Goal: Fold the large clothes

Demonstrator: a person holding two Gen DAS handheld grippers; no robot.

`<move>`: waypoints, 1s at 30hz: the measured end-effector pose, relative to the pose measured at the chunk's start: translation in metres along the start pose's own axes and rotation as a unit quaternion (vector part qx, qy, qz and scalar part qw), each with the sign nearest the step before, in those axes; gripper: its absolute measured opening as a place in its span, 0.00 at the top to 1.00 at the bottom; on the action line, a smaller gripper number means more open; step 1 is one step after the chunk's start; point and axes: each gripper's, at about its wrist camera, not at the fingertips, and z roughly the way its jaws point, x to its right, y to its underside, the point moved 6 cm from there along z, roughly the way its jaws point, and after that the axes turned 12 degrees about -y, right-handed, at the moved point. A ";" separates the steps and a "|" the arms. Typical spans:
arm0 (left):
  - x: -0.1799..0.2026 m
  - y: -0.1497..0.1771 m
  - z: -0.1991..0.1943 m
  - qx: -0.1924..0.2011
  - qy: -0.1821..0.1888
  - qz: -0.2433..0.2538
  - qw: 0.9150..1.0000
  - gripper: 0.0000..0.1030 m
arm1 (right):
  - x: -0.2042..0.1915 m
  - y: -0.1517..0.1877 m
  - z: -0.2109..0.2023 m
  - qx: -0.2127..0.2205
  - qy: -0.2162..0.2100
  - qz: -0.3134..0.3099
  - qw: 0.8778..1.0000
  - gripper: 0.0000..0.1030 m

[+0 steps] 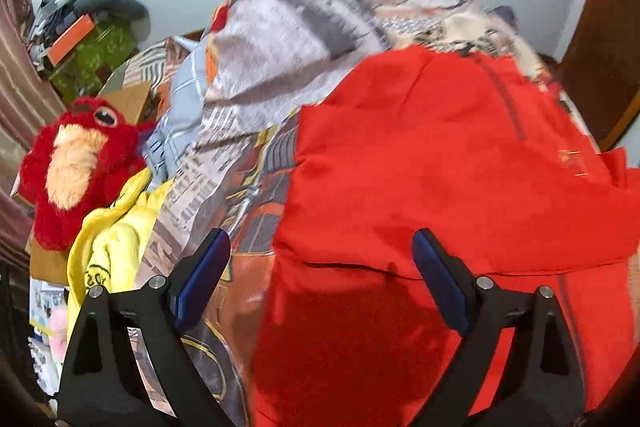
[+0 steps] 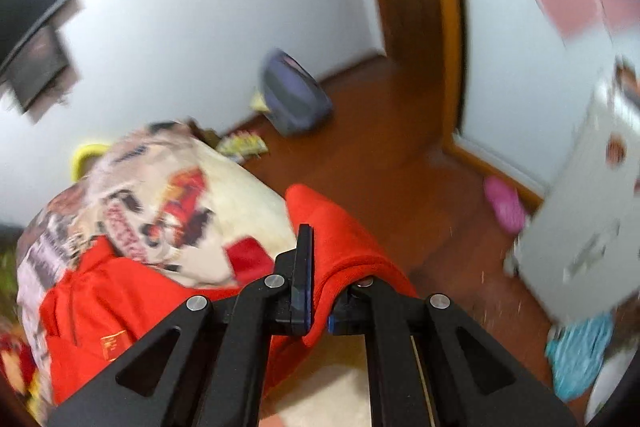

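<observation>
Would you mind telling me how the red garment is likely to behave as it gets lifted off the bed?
Probably floppy: the red garment drapes limply over the right hand-held gripper, which is shut on a fold of it. Likely light for its size, since one pinch holds it. The rest lies creased on the patterned bedcover, so it may drag and bunch.

Red garment (image 1: 440,167) lies rumpled across the patterned bedspread (image 1: 280,39); one edge lifted.

left wrist cam sits close over the red garment (image 1: 440,163), tilted steeply down toward the far wall, right wrist cam angled shallower toward the doorway (image 2: 408,7), both catch the printed bedspread (image 1: 280,39)
</observation>
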 end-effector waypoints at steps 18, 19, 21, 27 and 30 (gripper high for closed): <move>0.009 0.011 -0.065 0.055 0.050 0.028 0.997 0.10 | -0.238 0.106 0.026 -0.168 -0.210 -0.157 0.951 0.95; 0.008 0.013 -0.066 0.054 0.052 0.028 0.997 0.10 | -0.243 0.125 0.036 -0.195 -0.213 -0.158 0.944 0.95; 0.008 0.018 -0.065 0.054 0.055 0.030 0.997 0.10 | -0.250 0.153 0.052 -0.235 -0.206 -0.162 0.936 0.95; 0.010 0.028 -0.062 0.048 0.063 0.035 0.996 0.10 | -0.247 0.217 0.073 -0.328 -0.172 -0.156 0.916 0.91; 0.016 0.029 -0.059 0.041 0.068 0.039 0.996 0.10 | -0.243 0.225 0.067 -0.353 -0.161 -0.149 0.909 0.84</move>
